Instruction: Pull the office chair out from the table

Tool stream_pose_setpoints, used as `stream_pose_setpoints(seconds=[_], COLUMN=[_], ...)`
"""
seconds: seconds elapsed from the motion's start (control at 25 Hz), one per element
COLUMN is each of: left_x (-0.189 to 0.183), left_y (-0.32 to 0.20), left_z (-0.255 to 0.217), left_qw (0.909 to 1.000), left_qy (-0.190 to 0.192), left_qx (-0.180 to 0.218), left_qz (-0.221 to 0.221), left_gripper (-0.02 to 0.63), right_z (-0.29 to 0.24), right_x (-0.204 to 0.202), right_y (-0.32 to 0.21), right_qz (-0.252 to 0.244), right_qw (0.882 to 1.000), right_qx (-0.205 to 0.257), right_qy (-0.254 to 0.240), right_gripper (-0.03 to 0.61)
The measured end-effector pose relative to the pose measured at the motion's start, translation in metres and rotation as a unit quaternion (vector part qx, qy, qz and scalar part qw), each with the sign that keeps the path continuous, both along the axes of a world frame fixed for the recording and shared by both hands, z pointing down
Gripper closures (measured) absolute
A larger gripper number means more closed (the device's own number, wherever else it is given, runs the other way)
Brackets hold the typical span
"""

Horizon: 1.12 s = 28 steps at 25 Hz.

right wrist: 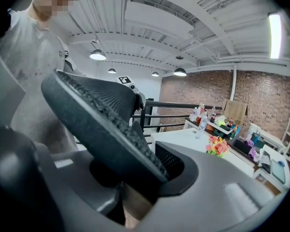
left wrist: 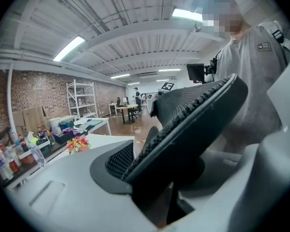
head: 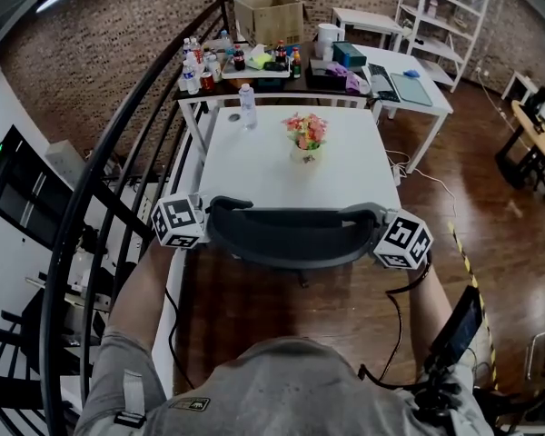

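The office chair's dark mesh backrest (head: 291, 234) stands tucked against the near edge of the white table (head: 254, 175), its seat hidden under the top. My left gripper (head: 209, 218) is shut on the backrest's left end, my right gripper (head: 374, 227) on its right end. In the left gripper view the backrest (left wrist: 193, 115) fills the gap between the grey jaws of the left gripper (left wrist: 169, 178). The right gripper view shows the backrest (right wrist: 101, 110) wedged between the jaws of the right gripper (right wrist: 130, 182).
A flower pot (head: 306, 136) and a water bottle (head: 247, 105) stand on the table. A black curved railing (head: 118, 153) runs close on the left. Behind are a cluttered table with bottles (head: 209, 66), a cardboard box (head: 269, 16) and white shelving (head: 440, 12). Wooden floor lies behind me.
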<state>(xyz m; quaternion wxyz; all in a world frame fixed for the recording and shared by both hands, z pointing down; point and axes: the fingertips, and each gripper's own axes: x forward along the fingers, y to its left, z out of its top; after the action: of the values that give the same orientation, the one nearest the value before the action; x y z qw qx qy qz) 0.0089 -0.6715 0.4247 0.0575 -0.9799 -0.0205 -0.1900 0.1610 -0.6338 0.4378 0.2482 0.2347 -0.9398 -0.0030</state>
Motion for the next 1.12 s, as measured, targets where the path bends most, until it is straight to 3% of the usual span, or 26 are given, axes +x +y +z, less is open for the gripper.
stream_pose_setpoints(seconds=[0.36,1.12], left_x=[-0.003,-0.017], left_y=[0.026,0.131], left_z=[0.002,0.004], left_qw=[0.9997,0.9987], left_qy=[-0.013,-0.018], left_qx=[-0.005,-0.009], left_qz=[0.018,0.047], left_gripper=[0.468,0.488], right_z=[-0.001,0.002], right_x=[-0.001,-0.014], right_y=[0.023,0.128], right_qz=[-0.005,0.0], right_qw=[1.0,1.0], right_qx=[-0.006,-0.018], right_qy=[0.005,0.009], right_gripper=[0.433,0.437])
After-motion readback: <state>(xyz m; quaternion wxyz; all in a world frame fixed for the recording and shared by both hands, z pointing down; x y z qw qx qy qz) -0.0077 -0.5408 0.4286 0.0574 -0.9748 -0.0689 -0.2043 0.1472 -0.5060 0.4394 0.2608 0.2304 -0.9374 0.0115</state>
